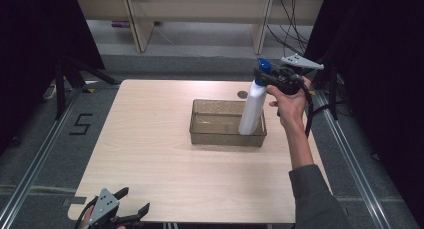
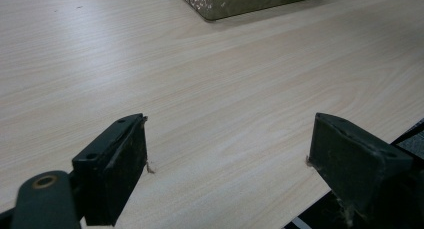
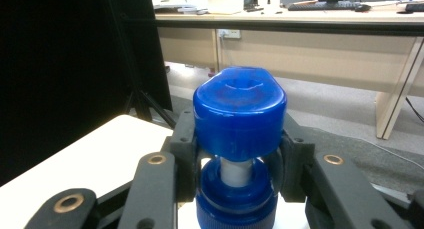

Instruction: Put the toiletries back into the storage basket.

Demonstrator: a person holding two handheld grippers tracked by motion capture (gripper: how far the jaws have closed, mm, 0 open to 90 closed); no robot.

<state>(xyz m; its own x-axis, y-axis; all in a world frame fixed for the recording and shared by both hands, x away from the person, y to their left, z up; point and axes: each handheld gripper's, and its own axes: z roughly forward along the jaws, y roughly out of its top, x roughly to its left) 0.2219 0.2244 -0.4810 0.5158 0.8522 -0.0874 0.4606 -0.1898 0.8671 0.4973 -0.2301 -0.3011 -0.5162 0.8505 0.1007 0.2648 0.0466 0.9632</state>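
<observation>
A white bottle (image 1: 251, 111) with a blue flip cap (image 1: 263, 66) stands slightly tilted, its base inside a clear brownish bin (image 1: 227, 137) on the right middle of the wooden table (image 1: 150, 139). My right gripper (image 1: 263, 79) is shut on the bottle's neck just under the cap. In the right gripper view the blue cap (image 3: 240, 111) sits between the jaws of the right gripper (image 3: 239, 158). My left gripper (image 1: 134, 202) hovers open over the table's front left edge. Nothing lies between the wide-spread jaws of the left gripper (image 2: 227, 159), and the bin's corner (image 2: 240, 1) is far ahead.
A small dark round mark (image 1: 242, 94) lies on the table behind the bin. Black stand legs (image 1: 70, 74) rise at the left, and a floor marker "5" (image 1: 81, 124) sits beside the table. Wooden desks (image 1: 200, 14) stand beyond the far edge.
</observation>
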